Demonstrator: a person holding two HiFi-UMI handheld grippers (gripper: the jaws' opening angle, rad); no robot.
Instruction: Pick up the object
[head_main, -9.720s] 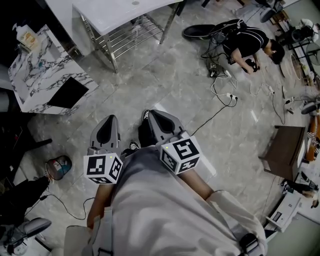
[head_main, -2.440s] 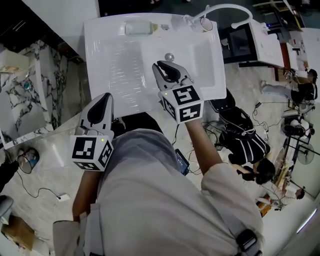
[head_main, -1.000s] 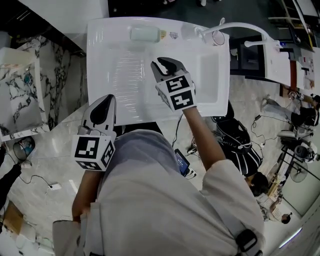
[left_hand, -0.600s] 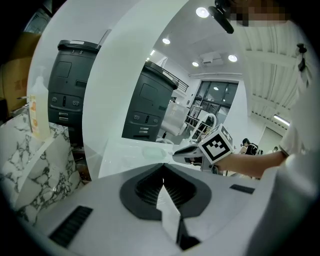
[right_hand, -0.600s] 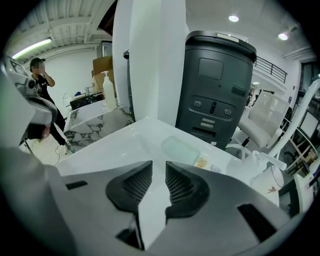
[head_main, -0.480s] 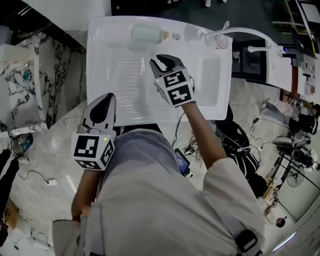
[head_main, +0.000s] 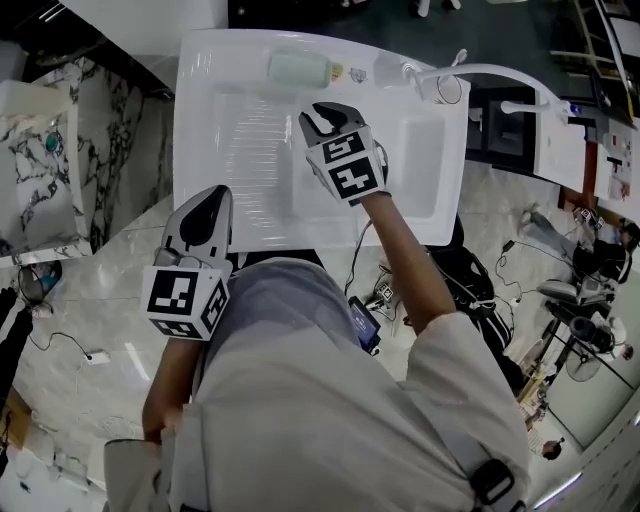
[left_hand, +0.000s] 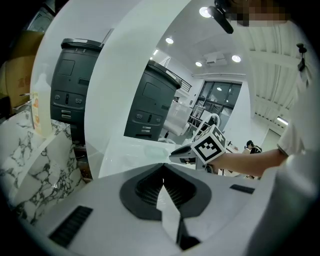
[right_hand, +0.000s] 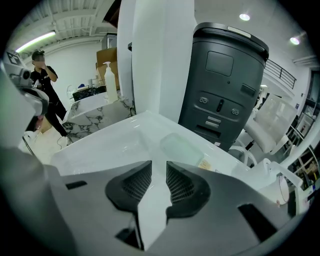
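Standing next to this one, I'd say we're in the reach-in step, no grab yet. The thing to pick up looks like the pale green object (head_main: 298, 68), some flattish bottle-or-soap kind of thing. It's lying on its side on the back ledge of the white sink (head_main: 200, 130), upper middle of the head view, just left of where the faucet (head_main: 480, 72) curves over the basin.

The right gripper (head_main: 322, 118) is out over the sink, angled down, pointing roughly at that ledge. It's near the object but clearly apart from it. In the right gripper view the object (right_hand: 180, 147) sits just above and a bit right of the right gripper (right_hand: 159, 167). The two jaws stand apart with only bare white sink showing in the gap, so it's got nothing. Those jaws have just been opening, which fits someone getting ready to take hold.

The left gripper (head_main: 213, 196) hangs at the near edge of the sink, lower left of the frame, not involved. Its own view shows the left gripper (left_hand: 163, 170) pinched together with nothing in it.

My guess for the next move: push the right gripper forward and a touch to the right so the object ends up between the pads, then squeeze. The gap looks kinda narrow next to how wide the object is, so it probably needs to open further or take it across its thinner side. It's lying flat on a glossy ledge too, so it could easily skate away if one jaw bumps it first.
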